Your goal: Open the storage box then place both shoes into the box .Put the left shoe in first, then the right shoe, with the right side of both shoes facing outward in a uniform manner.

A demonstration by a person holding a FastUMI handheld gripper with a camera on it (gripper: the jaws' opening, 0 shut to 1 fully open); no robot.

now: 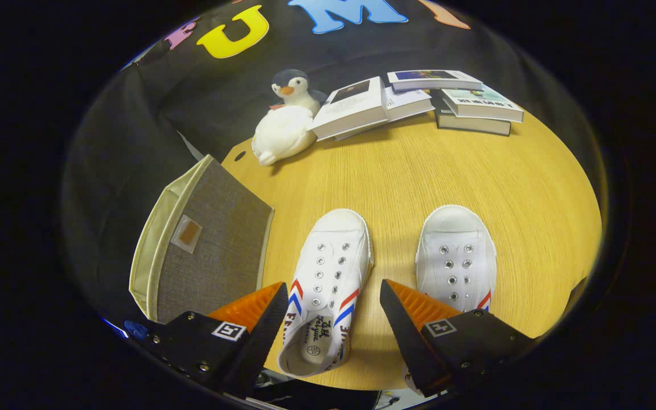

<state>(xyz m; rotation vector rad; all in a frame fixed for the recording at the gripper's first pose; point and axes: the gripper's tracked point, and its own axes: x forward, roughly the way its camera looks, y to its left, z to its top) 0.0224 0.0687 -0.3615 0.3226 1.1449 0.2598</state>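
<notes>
Leftmost, the grey storage box (208,250) sits at the table (476,171) edge. Next, the left shoe (328,285) lies between the wide-spread fingers of the gripper (331,302), untouched; the right shoe (456,256) rests beyond the right finger.

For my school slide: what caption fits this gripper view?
Open gripper over the left shoe, right shoe beside it, storage box nearby.

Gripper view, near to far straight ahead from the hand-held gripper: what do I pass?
Open hand-held gripper, fingers straddling the left shoe → bare table → open book → booth wall.
</notes>
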